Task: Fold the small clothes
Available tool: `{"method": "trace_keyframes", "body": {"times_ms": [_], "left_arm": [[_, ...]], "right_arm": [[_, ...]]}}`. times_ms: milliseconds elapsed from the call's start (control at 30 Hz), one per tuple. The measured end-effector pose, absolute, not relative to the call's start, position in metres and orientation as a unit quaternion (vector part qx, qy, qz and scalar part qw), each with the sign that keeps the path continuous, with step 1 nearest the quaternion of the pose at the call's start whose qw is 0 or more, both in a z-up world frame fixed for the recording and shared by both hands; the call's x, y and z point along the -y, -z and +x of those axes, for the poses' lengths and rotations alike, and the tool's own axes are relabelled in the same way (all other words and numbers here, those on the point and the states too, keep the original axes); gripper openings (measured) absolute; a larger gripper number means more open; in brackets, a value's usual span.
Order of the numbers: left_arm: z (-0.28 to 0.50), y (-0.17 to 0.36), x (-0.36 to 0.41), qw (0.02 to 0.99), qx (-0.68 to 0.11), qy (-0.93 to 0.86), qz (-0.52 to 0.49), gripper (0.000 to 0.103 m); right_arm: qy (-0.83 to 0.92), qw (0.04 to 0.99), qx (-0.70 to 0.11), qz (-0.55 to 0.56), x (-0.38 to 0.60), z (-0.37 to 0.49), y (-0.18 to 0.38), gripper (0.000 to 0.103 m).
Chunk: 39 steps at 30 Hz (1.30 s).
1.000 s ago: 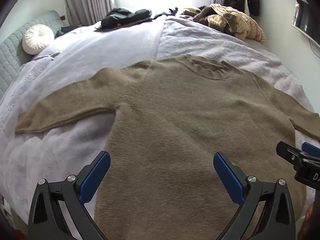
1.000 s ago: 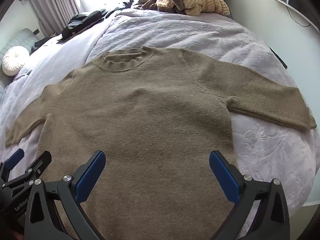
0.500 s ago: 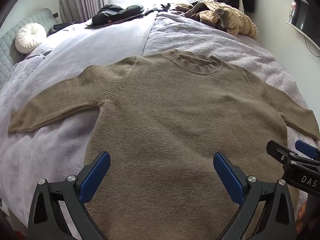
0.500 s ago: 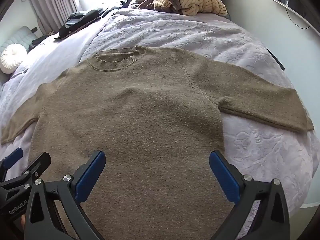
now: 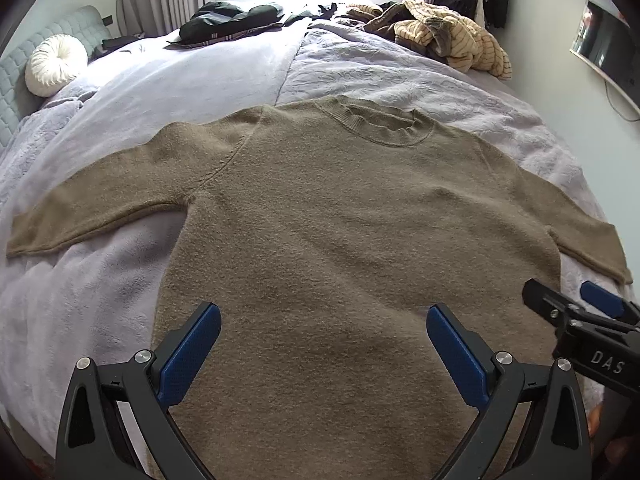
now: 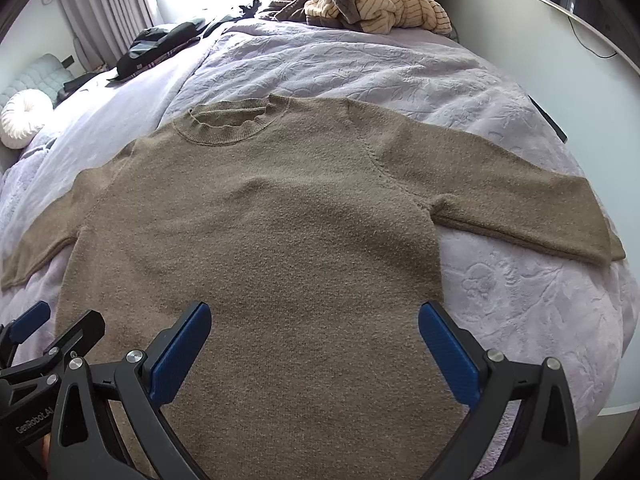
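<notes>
A brown knitted sweater [image 5: 352, 224] [image 6: 272, 232] lies flat and face up on the lilac bedspread, collar at the far end, both sleeves spread out sideways. My left gripper [image 5: 323, 344] hovers open over the sweater's lower body, left of centre, with nothing between its blue pads. My right gripper [image 6: 314, 340] hovers open over the lower body on the right side, also empty. Each gripper shows at the edge of the other's view: the right one [image 5: 576, 304] and the left one [image 6: 52, 328]. The sweater's hem is hidden below both cameras.
A pile of striped cream and brown clothes [image 5: 448, 36] [image 6: 376, 4] lies at the far right of the bed, dark garments [image 5: 232, 20] at the far middle, a round white cushion [image 5: 56, 64] by the headboard. A wall screen [image 5: 608, 52] hangs on the right.
Both grippers have pulled back toward the hem end and risen slightly, so more of the sweater and both sleeves now show. Both stay open and empty. The sweater has not moved.
</notes>
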State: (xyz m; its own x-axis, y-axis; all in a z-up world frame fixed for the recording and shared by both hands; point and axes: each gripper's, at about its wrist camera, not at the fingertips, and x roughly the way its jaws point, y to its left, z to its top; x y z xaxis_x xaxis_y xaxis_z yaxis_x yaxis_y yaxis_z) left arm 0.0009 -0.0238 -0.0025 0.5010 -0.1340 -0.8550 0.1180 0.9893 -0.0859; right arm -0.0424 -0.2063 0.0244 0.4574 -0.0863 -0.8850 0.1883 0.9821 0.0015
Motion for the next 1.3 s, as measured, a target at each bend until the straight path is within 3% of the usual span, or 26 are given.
{"method": "trace_keyframes", "body": {"times_ms": [1300], "left_arm": [[-0.0083,-0.002,0.0271,0.87,-0.489,0.059,0.015,0.103]], "right_arm": [[0.08,0.856,-0.509,0.049,0.2081,-0.0474,-0.0297,0.103]]}}
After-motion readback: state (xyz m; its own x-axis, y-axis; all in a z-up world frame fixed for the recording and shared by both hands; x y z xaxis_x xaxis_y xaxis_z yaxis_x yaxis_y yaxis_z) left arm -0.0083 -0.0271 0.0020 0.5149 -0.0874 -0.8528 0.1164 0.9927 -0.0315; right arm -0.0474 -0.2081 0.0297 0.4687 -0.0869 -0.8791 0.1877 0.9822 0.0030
